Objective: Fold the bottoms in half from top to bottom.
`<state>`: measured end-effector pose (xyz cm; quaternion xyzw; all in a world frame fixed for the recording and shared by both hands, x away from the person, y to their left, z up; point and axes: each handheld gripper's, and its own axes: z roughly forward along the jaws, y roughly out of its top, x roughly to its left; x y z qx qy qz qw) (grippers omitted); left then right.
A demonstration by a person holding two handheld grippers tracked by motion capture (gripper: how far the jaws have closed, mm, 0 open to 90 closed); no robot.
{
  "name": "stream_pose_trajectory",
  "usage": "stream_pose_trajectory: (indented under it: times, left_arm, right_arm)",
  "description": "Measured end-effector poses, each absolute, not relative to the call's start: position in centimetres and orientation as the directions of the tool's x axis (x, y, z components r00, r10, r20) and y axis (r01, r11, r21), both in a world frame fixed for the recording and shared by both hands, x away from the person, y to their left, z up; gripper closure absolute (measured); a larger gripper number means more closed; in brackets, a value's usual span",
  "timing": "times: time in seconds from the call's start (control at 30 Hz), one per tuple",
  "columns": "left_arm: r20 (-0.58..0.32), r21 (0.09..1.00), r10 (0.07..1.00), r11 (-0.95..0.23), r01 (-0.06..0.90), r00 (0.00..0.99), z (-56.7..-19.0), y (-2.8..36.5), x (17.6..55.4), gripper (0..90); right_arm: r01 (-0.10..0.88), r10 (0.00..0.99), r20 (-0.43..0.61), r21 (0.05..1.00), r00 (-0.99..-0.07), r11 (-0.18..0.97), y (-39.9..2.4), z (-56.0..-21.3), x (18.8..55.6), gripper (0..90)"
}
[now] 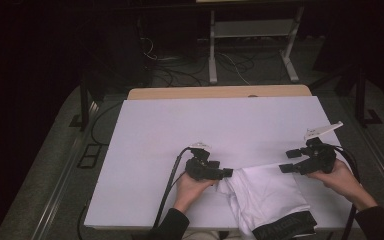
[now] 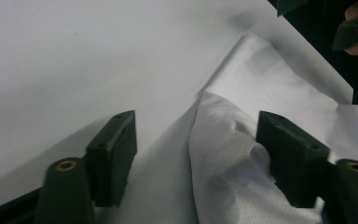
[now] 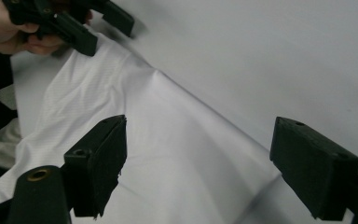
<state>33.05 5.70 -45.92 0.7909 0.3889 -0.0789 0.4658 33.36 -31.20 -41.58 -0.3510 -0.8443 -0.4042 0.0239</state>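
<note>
A white mesh garment (image 1: 265,192) with a black lettered waistband (image 1: 285,225) lies crumpled at the near edge of the white table (image 1: 180,130). My left gripper (image 1: 227,173) lies level at the garment's left edge and points right. In the left gripper view its jaws stand open (image 2: 196,140), and a bunched fold of the cloth (image 2: 233,154) sits between them against the right jaw. My right gripper (image 1: 290,161) hovers at the garment's far right corner, pointing left. Its jaws stand open (image 3: 200,154) over the flat cloth (image 3: 168,130), with nothing pinched.
A wooden strip (image 1: 220,92) borders the table's far edge. Beyond it stand a metal frame (image 1: 252,45) and loose cables (image 1: 180,72) on the floor. Each gripper trails a black cable (image 1: 167,192) toward the near edge.
</note>
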Motion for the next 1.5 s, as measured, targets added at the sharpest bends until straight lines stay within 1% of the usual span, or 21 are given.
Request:
stream_pose_trajectory:
  times: [0.2, 0.4, 0.57, 0.73, 0.8, 0.93, 1.0, 1.1, 1.2, 1.5]
  left_arm:
    - [-0.522, 0.654, 0.507, -0.279, 0.703, 0.686, -46.3, 5.6, 33.3, 46.7]
    - [-0.537, 0.633, 0.492, -0.302, 0.713, 0.685, -46.6, 5.6, 33.3, 58.3]
    - [-0.545, 0.625, 0.486, -0.307, 0.717, 0.683, -46.7, 5.5, 33.4, 68.2]
    - [-0.539, 0.631, 0.484, -0.310, 0.711, 0.689, -46.7, 5.5, 33.4, 78.9]
    - [-0.531, 0.635, 0.483, -0.316, 0.705, 0.696, -46.7, 5.4, 33.3, 80.9]
    - [-0.518, 0.642, 0.481, -0.327, 0.693, 0.707, -46.6, 5.4, 33.2, 82.7]
    - [-0.513, 0.644, 0.480, -0.332, 0.689, 0.711, -46.5, 5.4, 33.1, 82.9]
    - [-0.495, 0.654, 0.475, -0.347, 0.672, 0.728, -46.4, 5.4, 33.0, 83.3]
    - [-0.481, 0.663, 0.475, -0.353, 0.660, 0.737, -46.3, 5.4, 32.9, 83.5]
    - [-0.433, 0.700, 0.484, -0.352, 0.622, 0.760, -45.3, 5.9, 32.6, 84.2]
  right_arm:
    - [0.644, 0.608, 0.337, 0.652, -0.719, 0.400, -32.1, -42.3, 34.3, 22.5]
    - [0.676, 0.634, 0.350, 0.626, -0.689, 0.389, -32.6, -43.3, 35.2, 28.1]
    - [0.689, 0.634, 0.361, 0.606, -0.684, 0.398, -32.9, -44.0, 35.8, 36.0]
    - [0.685, 0.626, 0.348, 0.579, -0.698, 0.442, -32.6, -44.6, 35.8, 46.7]
    - [0.677, 0.622, 0.335, 0.575, -0.707, 0.460, -32.4, -44.8, 35.9, 49.2]
    - [0.657, 0.617, 0.309, 0.584, -0.724, 0.478, -32.1, -44.9, 35.7, 60.1]
    - [0.646, 0.616, 0.292, 0.586, -0.731, 0.489, -32.0, -44.9, 35.6, 68.3]
    - [0.654, 0.624, 0.298, 0.586, -0.722, 0.478, -32.2, -45.0, 35.8, 84.7]
    - [0.672, 0.625, 0.330, 0.590, -0.707, 0.448, -32.3, -44.9, 36.0, 87.3]
    - [0.671, 0.649, 0.317, 0.614, -0.692, 0.416, -31.7, -44.2, 36.1, 87.9]
